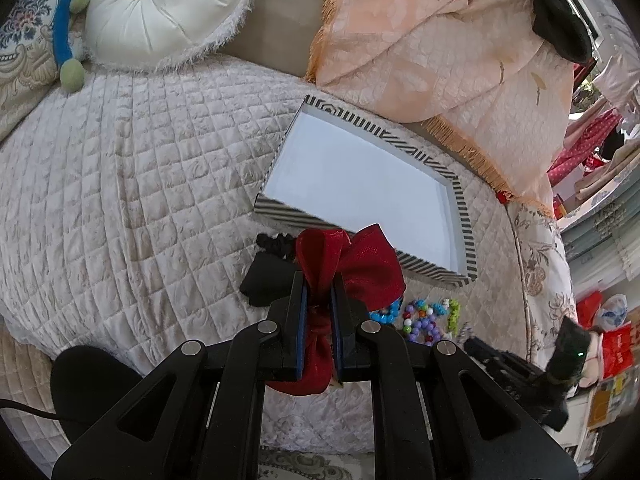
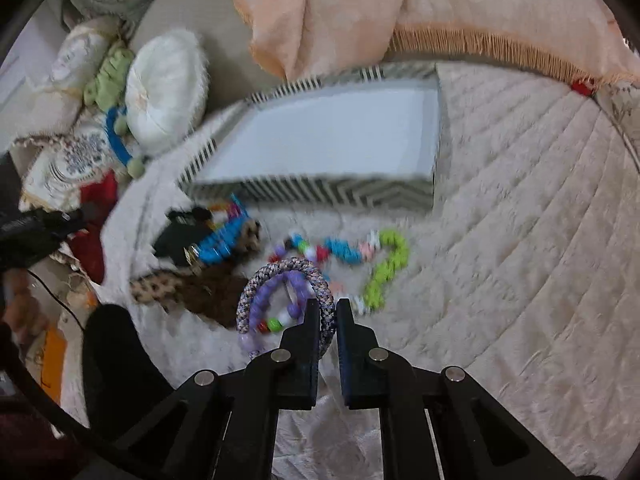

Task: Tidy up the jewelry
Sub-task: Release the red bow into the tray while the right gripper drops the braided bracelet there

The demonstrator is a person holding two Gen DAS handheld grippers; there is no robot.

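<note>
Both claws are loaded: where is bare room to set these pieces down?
The striped box has a bare white floor. The quilt lies bare right of the green bead bracelet. Crowded: the strip before the box's near wall, where beads, black scrunchie and leopard-print piece lie.

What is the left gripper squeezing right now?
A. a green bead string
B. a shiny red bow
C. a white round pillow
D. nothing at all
B: in the left wrist view the left gripper has its jaws closed on a shiny red bow, whose loops bulge out above the fingers, just in front of the empty striped box.
</note>
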